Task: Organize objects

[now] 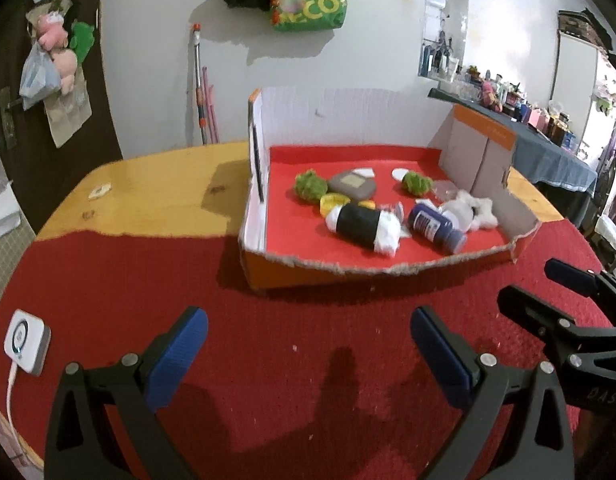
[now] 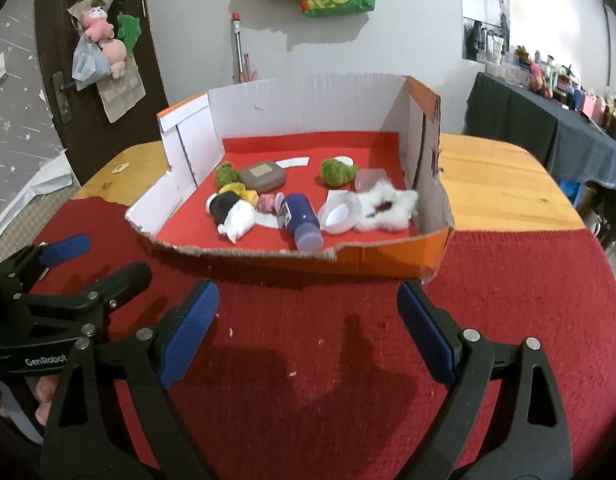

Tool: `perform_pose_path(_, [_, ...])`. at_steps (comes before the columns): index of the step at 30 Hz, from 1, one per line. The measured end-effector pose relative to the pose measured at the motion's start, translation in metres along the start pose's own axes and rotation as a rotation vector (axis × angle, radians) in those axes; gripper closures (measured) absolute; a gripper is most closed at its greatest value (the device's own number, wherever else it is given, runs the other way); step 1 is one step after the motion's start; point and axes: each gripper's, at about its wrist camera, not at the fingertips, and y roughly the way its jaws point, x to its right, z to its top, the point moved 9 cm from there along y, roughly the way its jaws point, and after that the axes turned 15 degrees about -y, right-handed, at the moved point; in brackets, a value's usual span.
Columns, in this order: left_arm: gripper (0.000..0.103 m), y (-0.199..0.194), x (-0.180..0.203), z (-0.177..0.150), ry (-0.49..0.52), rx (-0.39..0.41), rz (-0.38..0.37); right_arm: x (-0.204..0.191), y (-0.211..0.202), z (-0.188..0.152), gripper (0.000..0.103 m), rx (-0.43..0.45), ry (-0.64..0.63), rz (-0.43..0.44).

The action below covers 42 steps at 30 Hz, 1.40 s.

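A torn cardboard box [image 1: 424, 270] [image 2: 244, 114] with a red floor stands on the red cloth ahead of both grippers. Inside lie a black-and-white roll [image 1: 362, 228] [image 2: 230, 212], a blue bottle [image 1: 434, 226] [image 2: 302, 218], a grey case [image 1: 352, 185] [image 2: 263, 178], two green fuzzy balls [image 1: 308, 185] [image 2: 337, 172], a yellow piece [image 1: 333, 203] [image 2: 236, 192], a white furry star [image 1: 478, 210] [image 2: 388, 210] and a white lid [image 2: 340, 216]. My left gripper [image 1: 308, 336] is open over the cloth, nothing between its blue pads. My right gripper [image 2: 308, 320] is open too, likewise empty.
A white square device [image 1: 26, 340] with a cable sits at the cloth's left edge. The wooden table [image 1: 156, 192] [image 2: 504, 184] shows beyond the cloth. A door with hanging plush toys [image 2: 104, 36] is at left, and a cluttered dark-clothed side table [image 2: 568, 120] at right.
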Motion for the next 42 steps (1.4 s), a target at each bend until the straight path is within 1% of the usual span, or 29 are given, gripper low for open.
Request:
perform_pose_path(14, [0.0,0.024,-0.007,-0.034,-0.045,-0.165,0.017,0.001,0.017,-0.028,0.011,-0.093,0.016,0.012])
perform_pose_path(16, [0.0,0.027,-0.008,-0.037,-0.044,-0.177,0.027,0.001,0.02,-0.031,0.011,-0.104,0.018,0.014])
perform_pose_path(24, [0.0,0.027,-0.011,-0.039,-0.019,-0.164,0.059,0.004,0.025,-0.036,0.011,-0.131,0.039,0.021])
perform_pose_path(37, [0.0,0.03,-0.011,-0.037,-0.021,-0.159,0.067,0.006,0.025,-0.04,0.011,-0.146,0.03,0.002])
perform_pose_path(42, [0.0,0.03,-0.012,-0.038,-0.015,-0.155,0.061,0.005,0.027,-0.039,0.007,-0.148,0.025,0.007])
